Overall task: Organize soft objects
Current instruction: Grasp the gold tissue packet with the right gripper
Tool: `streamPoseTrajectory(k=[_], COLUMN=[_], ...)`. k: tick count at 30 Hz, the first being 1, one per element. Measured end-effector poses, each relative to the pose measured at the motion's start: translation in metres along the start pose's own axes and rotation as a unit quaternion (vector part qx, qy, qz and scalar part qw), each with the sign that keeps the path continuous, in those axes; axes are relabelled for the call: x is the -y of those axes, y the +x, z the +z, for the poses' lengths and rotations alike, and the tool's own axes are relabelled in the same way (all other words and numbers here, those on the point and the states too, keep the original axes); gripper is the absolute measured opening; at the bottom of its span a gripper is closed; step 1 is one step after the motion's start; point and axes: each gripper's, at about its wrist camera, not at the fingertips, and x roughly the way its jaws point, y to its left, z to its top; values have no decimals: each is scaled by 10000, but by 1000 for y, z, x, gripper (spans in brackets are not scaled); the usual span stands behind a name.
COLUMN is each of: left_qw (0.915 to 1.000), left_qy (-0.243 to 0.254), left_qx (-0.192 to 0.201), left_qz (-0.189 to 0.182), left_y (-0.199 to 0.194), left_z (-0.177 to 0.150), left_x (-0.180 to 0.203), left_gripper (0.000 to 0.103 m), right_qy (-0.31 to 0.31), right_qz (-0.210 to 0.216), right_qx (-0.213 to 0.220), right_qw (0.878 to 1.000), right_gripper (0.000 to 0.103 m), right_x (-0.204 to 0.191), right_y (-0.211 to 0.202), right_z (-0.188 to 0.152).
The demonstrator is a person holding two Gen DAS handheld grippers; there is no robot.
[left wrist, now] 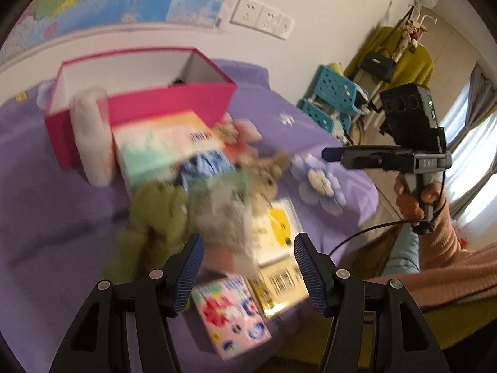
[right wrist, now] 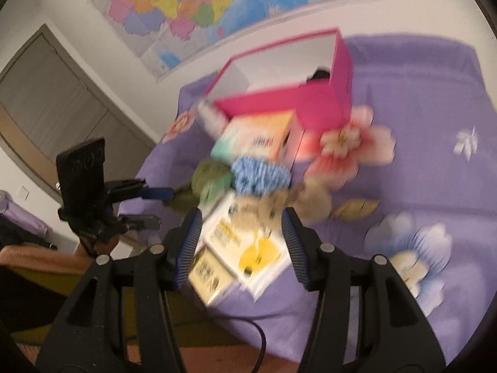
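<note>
A pile of soft toys lies on the purple bed: a green plush (left wrist: 155, 214) (right wrist: 208, 177), a blue fuzzy item (left wrist: 205, 168) (right wrist: 261, 174) and a tan plush (left wrist: 267, 174) (right wrist: 298, 202). An open pink box (left wrist: 139, 108) (right wrist: 310, 99) stands behind them. My left gripper (left wrist: 248, 267) is open and empty just in front of the pile; it also shows in the right wrist view (right wrist: 155, 205). My right gripper (right wrist: 239, 245) is open and empty above the booklets; it also shows in the left wrist view (left wrist: 332, 155). Both views are blurred.
A pastel box (left wrist: 164, 146) (right wrist: 257, 136) and a white roll (left wrist: 90, 143) lean by the pink box. Flat booklets (left wrist: 276, 223) (right wrist: 248, 248) and a pink card (left wrist: 230, 310) lie near the bed edge. A teal rack (left wrist: 332, 96) stands beyond the bed.
</note>
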Motion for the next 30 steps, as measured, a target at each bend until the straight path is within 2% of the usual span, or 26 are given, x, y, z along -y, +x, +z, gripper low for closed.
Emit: streamPoseTrajectory(k=[6,12,15,19,27,30], left_qw=[9987,9959,9954,9953,9950,9946], left_qy=[20,97,29,-72,-7,52], left_qx=[-412,-712,-829,-876,-1001,-1038], left_qz=[-294,-552,-484,-395,52,-45], left_y=[19,30,35,39,36,41], left_z=[-20,-33,-38,-41,-42,-39], left_x=[13,26,25,22,21,25], left_gripper=[61,61,61,61,61,61], right_qy=[54,199,244,299,510,555], right_qz=[357,673,687,288,226,289], right_qx=[-736,-1091,-1117,-993,-681,-662], right_qw=[9966,9915,9911,9942,9961,9958], right_gripper=[55,55,49,33,29,29], right_x=[-8,-13,-16,-12,1,4], right_y=[45,75,82,86,77,77], right_z=[-44,-73,-81,-84,-86,-86])
